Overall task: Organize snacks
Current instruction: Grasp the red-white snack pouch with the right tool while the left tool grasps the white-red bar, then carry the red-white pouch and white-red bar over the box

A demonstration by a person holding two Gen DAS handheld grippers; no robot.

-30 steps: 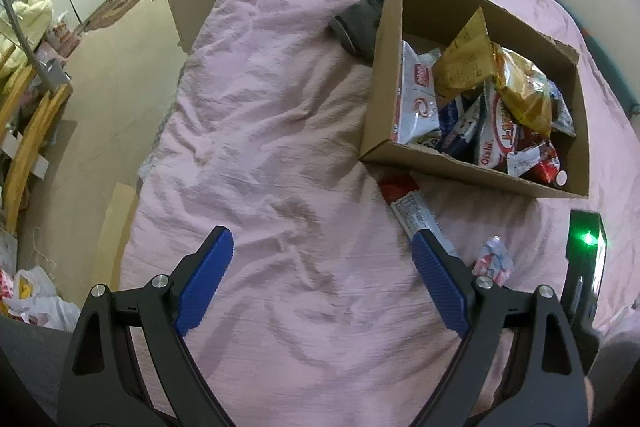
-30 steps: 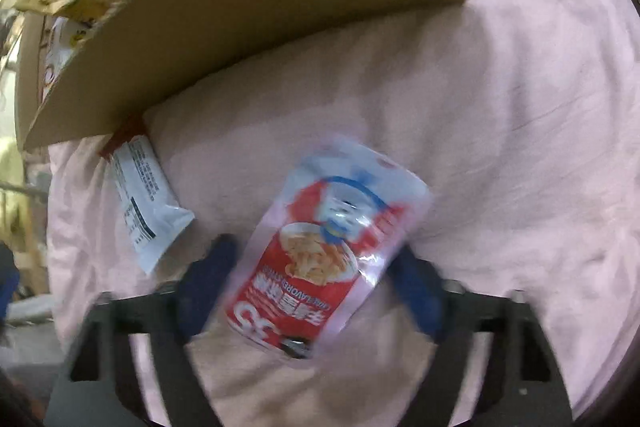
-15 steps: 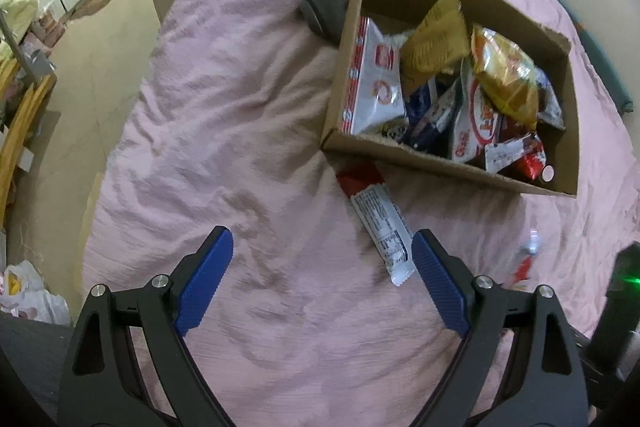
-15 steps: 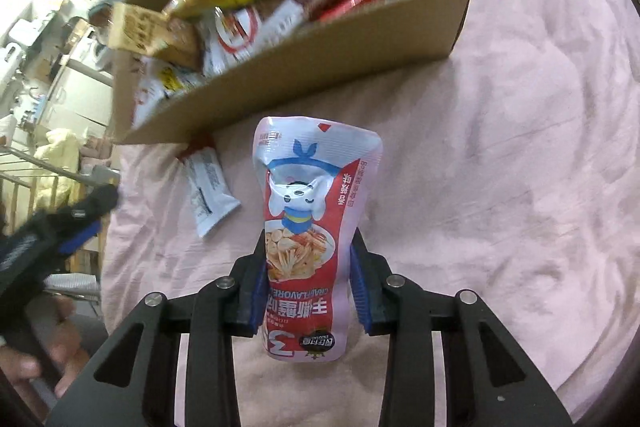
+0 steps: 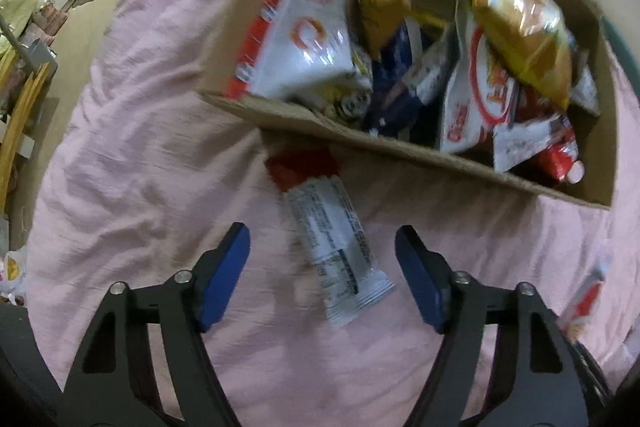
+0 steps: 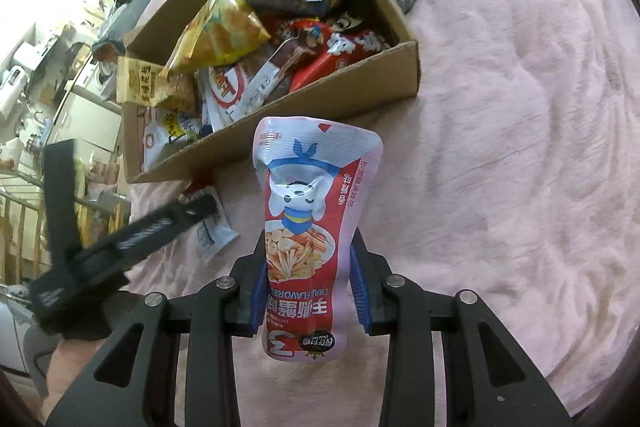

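On the pink bedspread (image 5: 132, 155), the left gripper (image 5: 322, 277), jaws closing but not yet touching, straddles a white-and-red foil snack bar (image 5: 332, 247) whose long axis runs eleven to five o'clock; the right gripper (image 6: 310, 297) clamps a red-and-white crab-stick pouch (image 6: 310, 227) below the brown cardboard box (image 6: 320, 99).

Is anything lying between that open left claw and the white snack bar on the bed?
Nothing visible does. The white snack bar lies flat on the pink bedcover, already between the open fingers of the left gripper, whose jaws have just been closing. The cardboard box sits beyond it.
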